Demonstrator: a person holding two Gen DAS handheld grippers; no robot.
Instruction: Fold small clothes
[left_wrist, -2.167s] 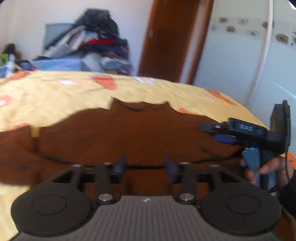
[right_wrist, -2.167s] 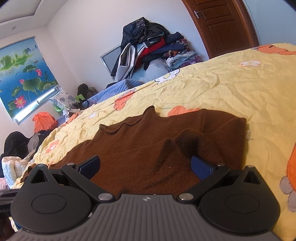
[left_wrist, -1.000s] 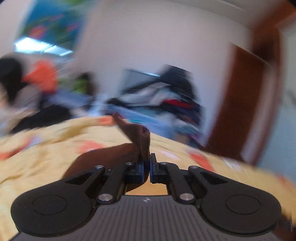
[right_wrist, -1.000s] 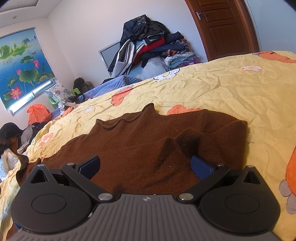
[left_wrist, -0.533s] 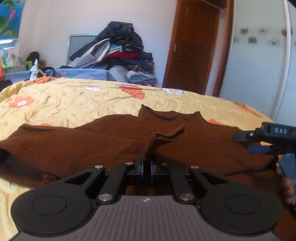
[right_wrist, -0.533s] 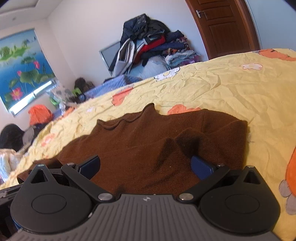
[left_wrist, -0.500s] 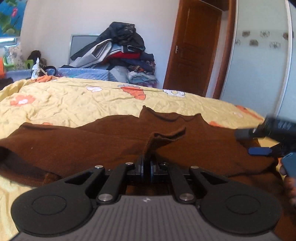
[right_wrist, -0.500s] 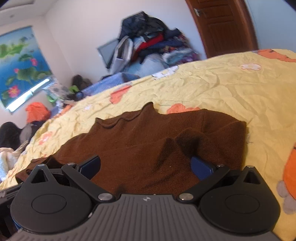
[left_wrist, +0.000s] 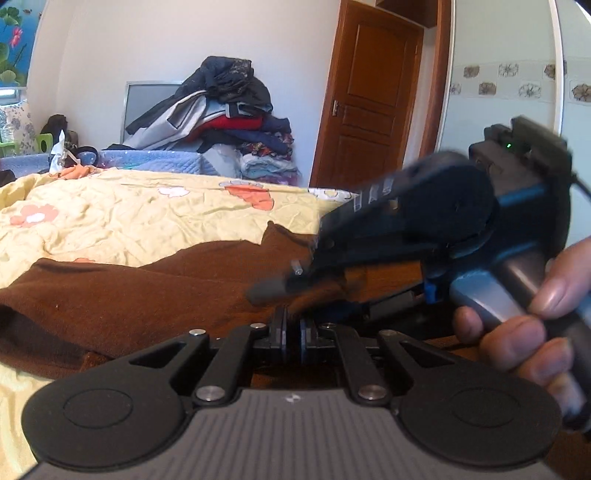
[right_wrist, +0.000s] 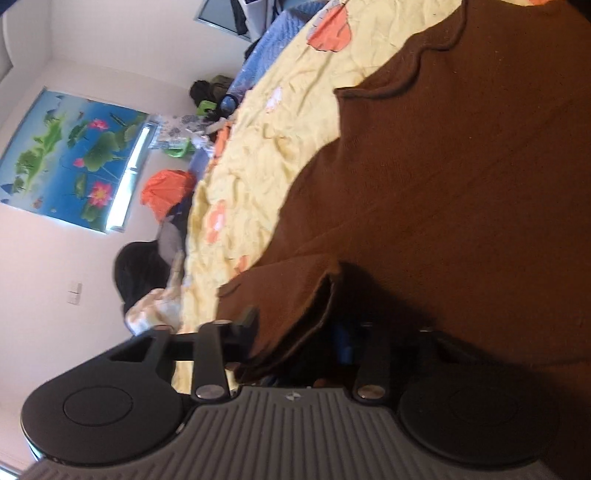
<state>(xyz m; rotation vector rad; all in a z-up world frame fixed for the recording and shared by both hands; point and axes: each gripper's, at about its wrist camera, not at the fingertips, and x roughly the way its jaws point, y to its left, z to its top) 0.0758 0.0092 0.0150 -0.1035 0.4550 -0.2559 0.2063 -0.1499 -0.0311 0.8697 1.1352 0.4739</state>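
A brown knit sweater (left_wrist: 122, 295) lies spread on the yellow flowered bedspread (left_wrist: 122, 221); it also shows in the right wrist view (right_wrist: 461, 184). My left gripper (left_wrist: 291, 334) is shut on a fold of the sweater's cloth. My right gripper (right_wrist: 295, 332), rolled on its side, has its jaws apart around a raised flap of the sweater (right_wrist: 306, 314), which hangs between the fingers. In the left wrist view the right gripper's body (left_wrist: 424, 229) and the hand holding it sit just above and right of my left fingertips, blurred.
A pile of clothes (left_wrist: 221, 125) is stacked at the wall beyond the bed, by a brown door (left_wrist: 369, 110). A white wardrobe (left_wrist: 517, 92) stands to the right. A lotus picture (right_wrist: 74, 155) and more clothes (right_wrist: 166, 192) are at the bed's far side.
My right gripper has swung over to my left gripper, rolled sideways and narrowed its jaws around the flap that the left gripper holds. The left gripper stays shut on the cloth.
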